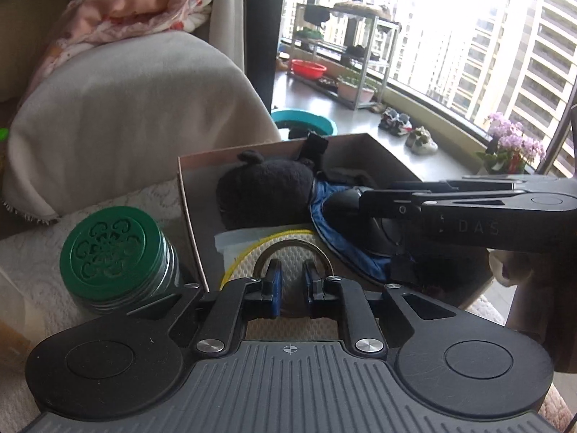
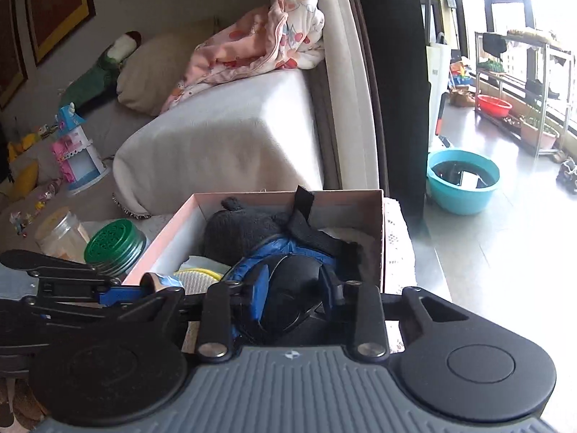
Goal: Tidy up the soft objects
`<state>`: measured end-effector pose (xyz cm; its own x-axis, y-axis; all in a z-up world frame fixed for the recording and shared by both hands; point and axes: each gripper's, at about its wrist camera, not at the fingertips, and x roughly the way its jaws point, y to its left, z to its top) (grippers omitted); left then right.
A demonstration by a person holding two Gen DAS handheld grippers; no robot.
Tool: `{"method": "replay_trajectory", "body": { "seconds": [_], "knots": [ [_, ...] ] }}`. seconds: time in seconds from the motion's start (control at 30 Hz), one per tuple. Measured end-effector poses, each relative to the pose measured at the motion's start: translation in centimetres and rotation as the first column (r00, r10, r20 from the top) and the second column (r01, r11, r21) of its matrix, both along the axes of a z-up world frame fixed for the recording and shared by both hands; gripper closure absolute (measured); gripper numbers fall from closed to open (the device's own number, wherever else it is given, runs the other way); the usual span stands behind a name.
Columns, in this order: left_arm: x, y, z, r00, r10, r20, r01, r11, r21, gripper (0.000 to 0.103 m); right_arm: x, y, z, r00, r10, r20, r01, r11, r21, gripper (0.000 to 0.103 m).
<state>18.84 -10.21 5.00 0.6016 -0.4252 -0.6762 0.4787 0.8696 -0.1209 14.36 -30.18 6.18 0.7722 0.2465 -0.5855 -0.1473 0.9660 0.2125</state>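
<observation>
Cardboard box [image 2: 375,223] holds black plush toy [image 2: 238,231], blue fabric pad [image 1: 346,249]. Right tool [image 2: 294,288] jaws apart around its black dome; left tool [image 1: 291,285] parted, empty. Soft, light, compressible: pinch fabric edge.

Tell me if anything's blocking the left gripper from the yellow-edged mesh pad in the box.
Nothing visible does. The left gripper, jaws apart, sits right at the mesh pad in the box. The right gripper works farther right, on the blue pad.
</observation>
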Motion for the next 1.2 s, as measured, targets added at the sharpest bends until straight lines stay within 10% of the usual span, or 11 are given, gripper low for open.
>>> {"method": "replay_trajectory", "body": {
  "seconds": [0.57, 0.8, 0.97, 1.2],
  "knots": [
    [-2.9, 3.2, 2.5, 0.998, 0.037, 0.049, -0.031, 0.993, -0.11, 0.087, -2.4, -0.4, 0.7, 0.997, -0.049, 0.058, 0.044, 0.996, 0.079, 0.057],
    [-13.1, 9.7, 1.4, 0.993, 0.061, 0.099, -0.067, 0.996, 0.059, 0.087, -10.5, 3.8, 4.9, 0.979, 0.013, 0.202, 0.006, 0.995, -0.097, 0.033],
    [-17.2, 12.5, -2.7, 0.989, 0.144, 0.016, -0.145, 0.981, 0.13, 0.087, -14.6, 7.7, 2.2, 0.994, 0.073, 0.082, -0.061, 0.987, -0.146, 0.029],
    [-19.0, 11.8, -4.5, 0.97, 0.225, 0.095, -0.23, 0.972, 0.042, 0.086, -15.5, 11.2, -4.3, 0.996, 0.059, -0.07, -0.071, 0.979, -0.189, 0.027]
  ]
}}
